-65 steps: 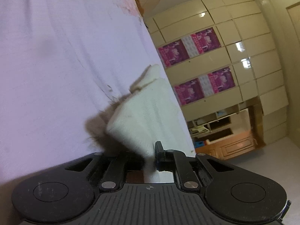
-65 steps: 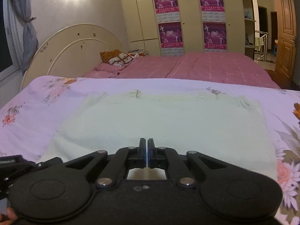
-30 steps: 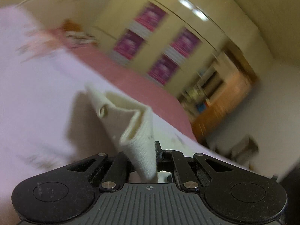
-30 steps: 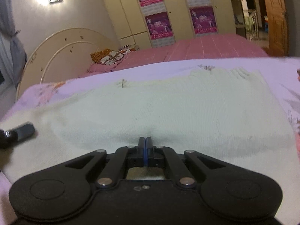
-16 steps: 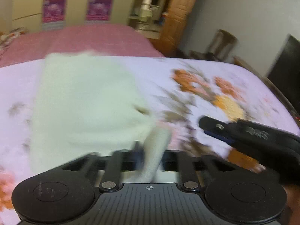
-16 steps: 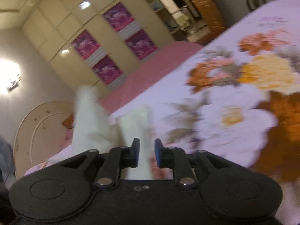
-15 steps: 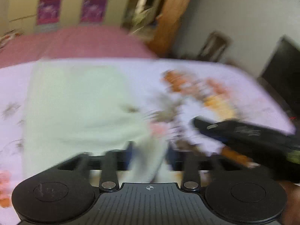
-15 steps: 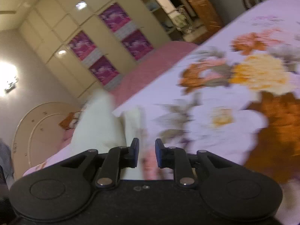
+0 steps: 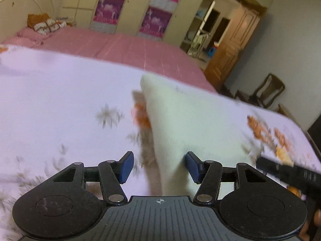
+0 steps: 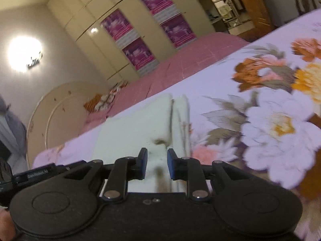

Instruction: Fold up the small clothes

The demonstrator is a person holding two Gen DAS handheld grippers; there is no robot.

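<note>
A cream knitted garment (image 9: 190, 120) lies folded on the flowered sheet (image 9: 60, 100). My left gripper (image 9: 159, 166) hangs over its near corner, jaws opening. The cloth runs between them close to the right pad (image 9: 192, 167), and neither pad presses on it. In the right wrist view the same garment (image 10: 136, 132) shows a doubled edge at its right side. My right gripper (image 10: 157, 164) sits over the near edge with its jaws opening; cloth lies in the gap, unpinched. Each gripper shows in the other's view: the right one (image 9: 289, 172), the left one (image 10: 40, 174).
Big orange and white flowers are printed on the sheet (image 10: 270, 124) to the right of the garment. Beyond lie a pink bedspread (image 9: 120, 46), a cream headboard (image 10: 56, 110) with cushions, cupboards with purple posters (image 9: 156, 22), a wooden door (image 9: 236, 48) and a chair (image 9: 268, 90).
Both grippers, shut on the garment's edge a second ago, swung it over to the right and let go. Their jaws now stand apart and the garment lies doubled over.
</note>
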